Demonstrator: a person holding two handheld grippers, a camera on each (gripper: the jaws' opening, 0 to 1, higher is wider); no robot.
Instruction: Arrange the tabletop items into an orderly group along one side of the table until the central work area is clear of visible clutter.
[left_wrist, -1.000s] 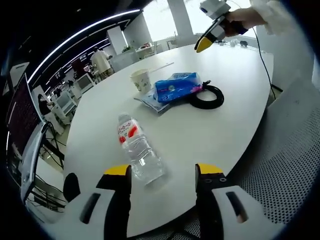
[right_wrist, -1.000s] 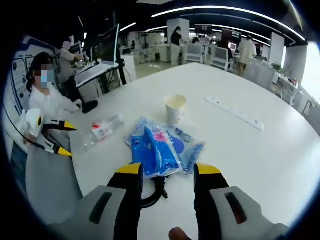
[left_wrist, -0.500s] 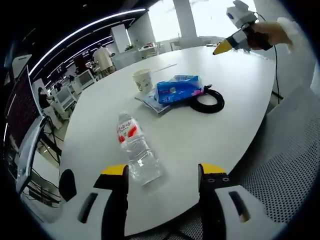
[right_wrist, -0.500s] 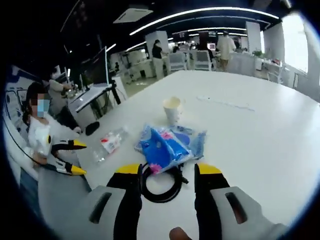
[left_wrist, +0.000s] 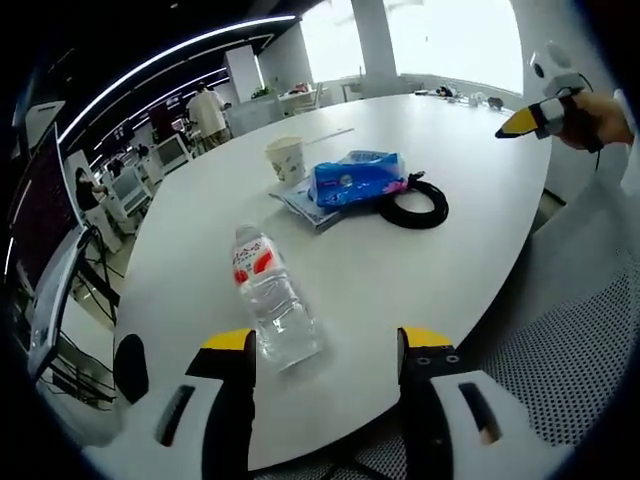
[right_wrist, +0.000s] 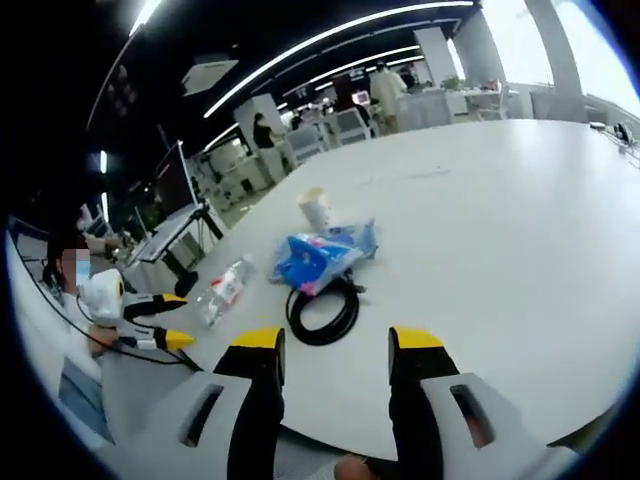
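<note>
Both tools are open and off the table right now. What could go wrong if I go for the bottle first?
The water bottle lies on its side near the table edge, just ahead of the left tool. A nudge from one jaw could roll it off. Further in, the blue tissue pack rests partly over the coiled black cable beside the paper cup; dragging the cable might pull the pack along or tip the cup.

The tabletop (left_wrist: 470, 200) is white. On it lie a clear bottle (left_wrist: 272, 303) with a red and white label, a bright blue packet (left_wrist: 355, 176), a black cable (left_wrist: 412, 204) and a cream cup (left_wrist: 285, 158). Each tool (left_wrist: 325, 352) has yellow tips
</note>
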